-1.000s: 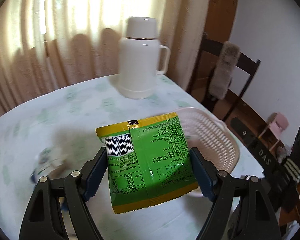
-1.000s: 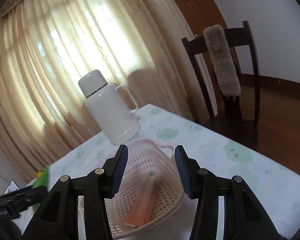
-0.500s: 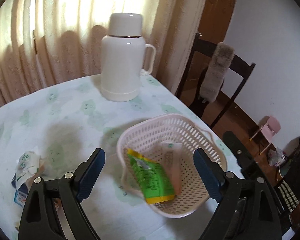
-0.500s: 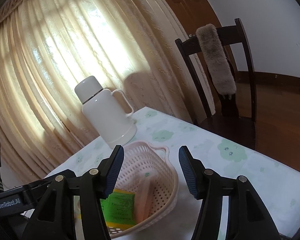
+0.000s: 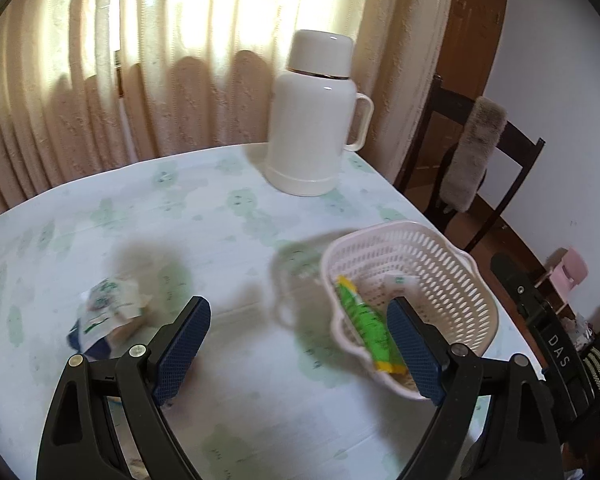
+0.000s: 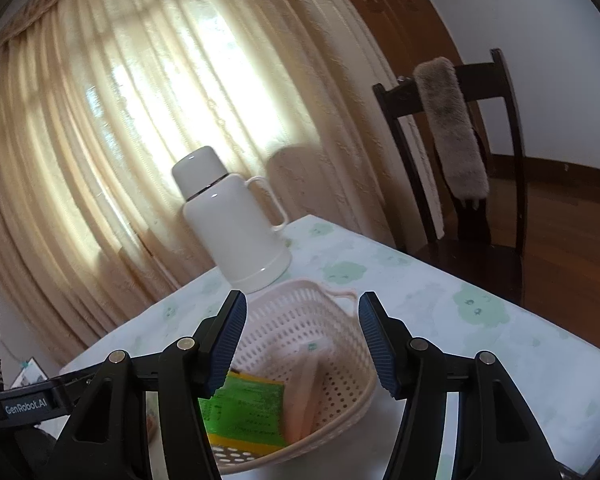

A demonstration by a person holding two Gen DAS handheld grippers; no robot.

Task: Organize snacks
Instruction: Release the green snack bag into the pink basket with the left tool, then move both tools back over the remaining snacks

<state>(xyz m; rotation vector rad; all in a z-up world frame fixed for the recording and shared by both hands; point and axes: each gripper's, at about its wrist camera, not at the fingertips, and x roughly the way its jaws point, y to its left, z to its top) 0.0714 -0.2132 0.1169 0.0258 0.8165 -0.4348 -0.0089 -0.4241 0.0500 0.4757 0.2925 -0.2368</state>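
Both jaws stand wide, holding nothing: left gripper [image 5: 298, 344] over the desk [image 5: 220, 216], right gripper [image 6: 302, 336] above the pink basket [image 6: 340, 384]. Inside the basket lie a green snack packet [image 6: 246, 410] and a pale pink packet [image 6: 306, 384]. Another small packet [image 5: 108, 312] lies on the desk, left of the basket, well apart from it.

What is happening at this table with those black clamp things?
A person is tidying snacks into a basket with a pair of handheld tongs. The left tongs are open and empty; a green snack packet lies in the basket next to a pale pink packet. The right tongs hover open over the basket, holding nothing. Another snack packet waits on the table, left of the basket. A white flask stands at the back.
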